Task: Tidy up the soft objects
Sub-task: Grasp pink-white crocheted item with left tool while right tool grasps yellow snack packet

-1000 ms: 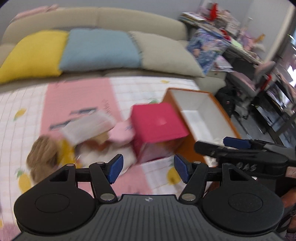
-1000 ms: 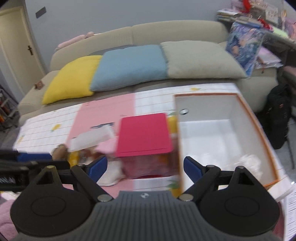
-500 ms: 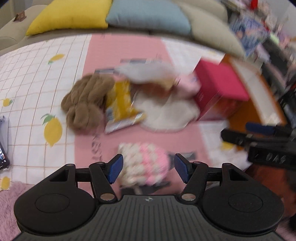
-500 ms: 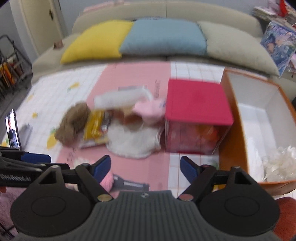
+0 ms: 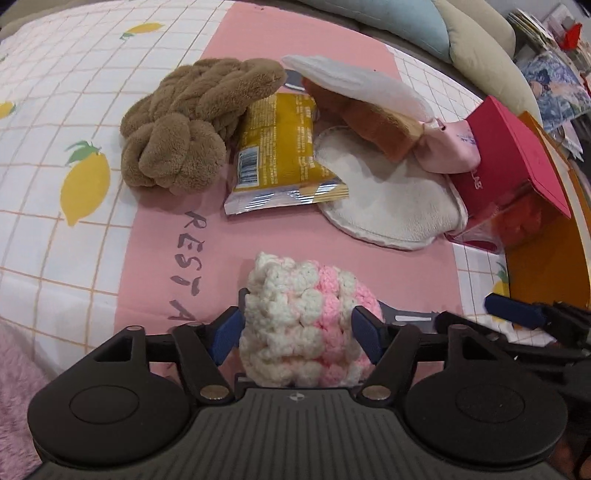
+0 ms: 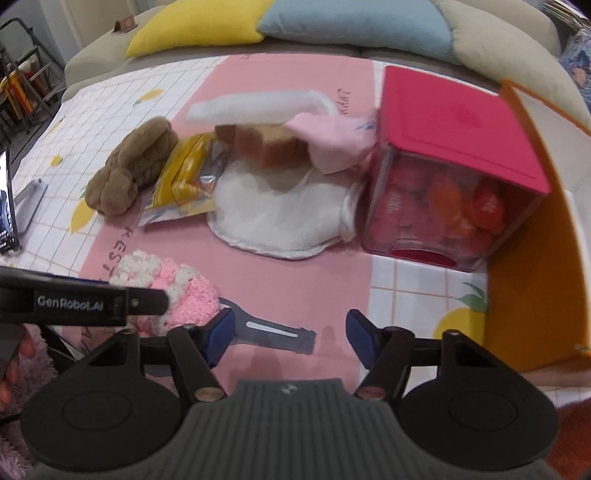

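A pink and white crochet piece point(image 5: 306, 321) lies on the pink mat between the open fingers of my left gripper point(image 5: 297, 332); it also shows in the right wrist view point(image 6: 173, 284). Whether the pads touch it I cannot tell. Beyond it lie a brown knotted plush point(image 5: 184, 125), a yellow snack bag point(image 5: 280, 147), a white round pad point(image 5: 388, 199), a brown toast plush point(image 5: 373, 122) and a pink cloth point(image 5: 450, 147). My right gripper point(image 6: 290, 332) is open and empty above the mat, to the right of the crochet piece.
A red-lidded clear box point(image 6: 454, 177) stands right of the pile. An orange box with a white inside point(image 6: 535, 258) is at the far right. A grey flat tool point(image 6: 273, 332) lies on the mat. A phone point(image 6: 7, 206) lies at the left. Sofa cushions point(image 6: 351, 29) are behind.
Both grippers have tilted down and moved closer to the mat. The left gripper has come forward so the crochet piece now sits between its fingers.
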Motion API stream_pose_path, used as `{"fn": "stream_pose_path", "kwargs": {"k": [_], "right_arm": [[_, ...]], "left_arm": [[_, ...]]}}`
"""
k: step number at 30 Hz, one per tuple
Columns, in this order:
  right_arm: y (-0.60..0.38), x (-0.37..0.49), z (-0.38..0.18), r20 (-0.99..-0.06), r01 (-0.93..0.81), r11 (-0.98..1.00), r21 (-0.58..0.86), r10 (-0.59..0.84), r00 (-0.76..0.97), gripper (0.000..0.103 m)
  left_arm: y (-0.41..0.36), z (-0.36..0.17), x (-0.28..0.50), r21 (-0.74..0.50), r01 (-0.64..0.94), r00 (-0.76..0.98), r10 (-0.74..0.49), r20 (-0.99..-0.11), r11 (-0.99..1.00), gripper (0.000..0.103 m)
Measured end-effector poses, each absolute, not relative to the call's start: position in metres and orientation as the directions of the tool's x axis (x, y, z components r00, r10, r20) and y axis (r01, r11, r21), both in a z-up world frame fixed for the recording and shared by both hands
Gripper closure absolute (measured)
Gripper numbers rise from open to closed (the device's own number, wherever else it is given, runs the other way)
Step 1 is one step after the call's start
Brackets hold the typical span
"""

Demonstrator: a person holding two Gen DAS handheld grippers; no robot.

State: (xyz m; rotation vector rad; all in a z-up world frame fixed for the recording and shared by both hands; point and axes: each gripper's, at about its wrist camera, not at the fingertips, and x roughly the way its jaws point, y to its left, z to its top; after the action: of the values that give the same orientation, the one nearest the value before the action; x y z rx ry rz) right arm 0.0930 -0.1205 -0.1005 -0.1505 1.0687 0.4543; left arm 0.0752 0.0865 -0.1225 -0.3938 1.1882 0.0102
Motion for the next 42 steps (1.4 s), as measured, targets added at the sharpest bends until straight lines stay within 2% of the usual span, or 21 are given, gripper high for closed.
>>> {"fn": "stream_pose_path", "kwargs": {"k": [3, 8, 12, 16, 18, 23, 31, 42], "right_arm": [[-0.113, 0.095, -0.109, -0.873, -0.454, 0.886, 0.092, 0.291, 0.392, 0.043], [-0.105, 0.095, -0.121, -0.883, -0.484, 0.869, 0.105, 0.305, 0.357, 0.045], [-0.1, 0.093, -0.127, -0.894, -0.501, 0.86, 0.096, 0.296, 0.337, 0.048], [-0.1, 0.093, -0.13, -0.895, -0.501, 0.859, 0.108, 0.303, 0.327, 0.048], [-0.1, 0.093, -0.129, -0.893, -0.499, 0.86, 0.106, 0.303, 0.332, 0.048], [-0.104, 0.091, -0.117, -0.87, -0.498, 0.864, 0.081, 0.305, 0.388, 0.048], [-0.098, 0.099, -0.095, -0.802, -0.527, 0.847, 0.073, 0.363, 0.473, 0.048], [-0.036, 0.135, -0.093, -0.762, -0.598, 0.791, 0.128, 0.465, 0.451, 0.046]], "left_arm": [[0.088, -0.129, 0.076, -0.324, -0.224, 0.376, -0.226, -0.899, 0.919, 0.015], [0.07, -0.129, 0.08, -0.257, -0.141, 0.394, -0.184, -0.901, 0.956, 0.015], [0.059, -0.127, 0.08, -0.196, -0.091, 0.406, -0.143, -0.902, 0.976, 0.032], [0.057, -0.128, 0.08, -0.19, -0.081, 0.412, -0.141, -0.9, 0.978, 0.042], [0.057, -0.126, 0.08, -0.196, -0.082, 0.422, -0.144, -0.895, 0.977, 0.052], [0.062, -0.115, 0.077, -0.223, -0.085, 0.471, -0.158, -0.868, 0.971, 0.061], [0.075, -0.08, 0.067, -0.163, -0.13, 0.564, -0.062, -0.823, 0.978, 0.062], [0.119, -0.033, 0.072, -0.064, -0.283, 0.665, 0.147, -0.732, 0.957, 0.062]]}}
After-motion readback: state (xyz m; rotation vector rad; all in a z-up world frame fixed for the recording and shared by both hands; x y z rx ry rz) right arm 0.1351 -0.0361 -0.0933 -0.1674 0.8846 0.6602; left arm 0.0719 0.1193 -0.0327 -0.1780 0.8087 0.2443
